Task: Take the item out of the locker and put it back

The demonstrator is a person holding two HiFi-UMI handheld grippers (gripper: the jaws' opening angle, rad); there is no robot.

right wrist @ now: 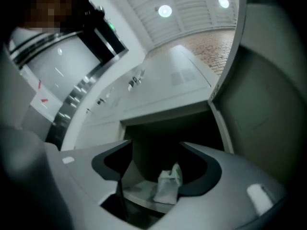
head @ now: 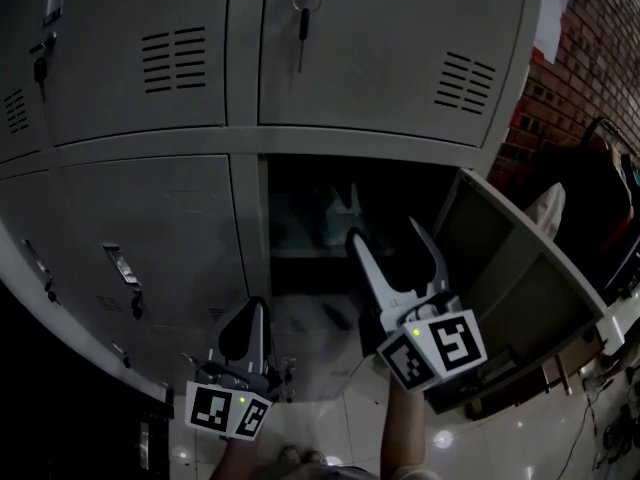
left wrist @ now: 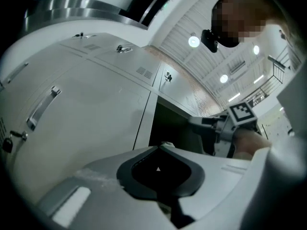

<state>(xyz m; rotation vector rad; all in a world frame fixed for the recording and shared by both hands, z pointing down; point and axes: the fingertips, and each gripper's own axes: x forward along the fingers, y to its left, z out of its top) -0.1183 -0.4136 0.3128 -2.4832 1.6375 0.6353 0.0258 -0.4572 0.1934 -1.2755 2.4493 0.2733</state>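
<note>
Your right tool [head: 385, 230] has its jaws wide apart with nothing in them, and it points up into the open compartment of the locker [head: 150, 238]. The item [right wrist: 168, 186], a pale, soft-looking packet, stands on the shelf [head: 310, 253] inside, about midway along it and not far behind the front edge. In the right gripper view it shows beyond the gap between the jaws, closer to the right one.

This looks like the reach for the pick. Shift slightly right so the packet sits centred in the gap. Go in level above the shelf's front edge rather than climbing into it. Close only once both pads flank the packet's body, low enough that it won't fold over. It will probably crumple, so squeeze gently.

Mind the open door [head: 510, 268] just to your right, because a wide swing on the way out could knock it. Your left tool [head: 258, 306] is closed on nothing and sits low by the closed door left of the opening. Hold it there, out of the way.

The compartment is dark and the room is dim, so judge depth by the shelf edge. Below you is a glossy tiled floor [head: 330, 418], a brick wall [head: 590, 28] runs off to the right, and a key [head: 305, 8] hangs in the door above the opening.
</note>
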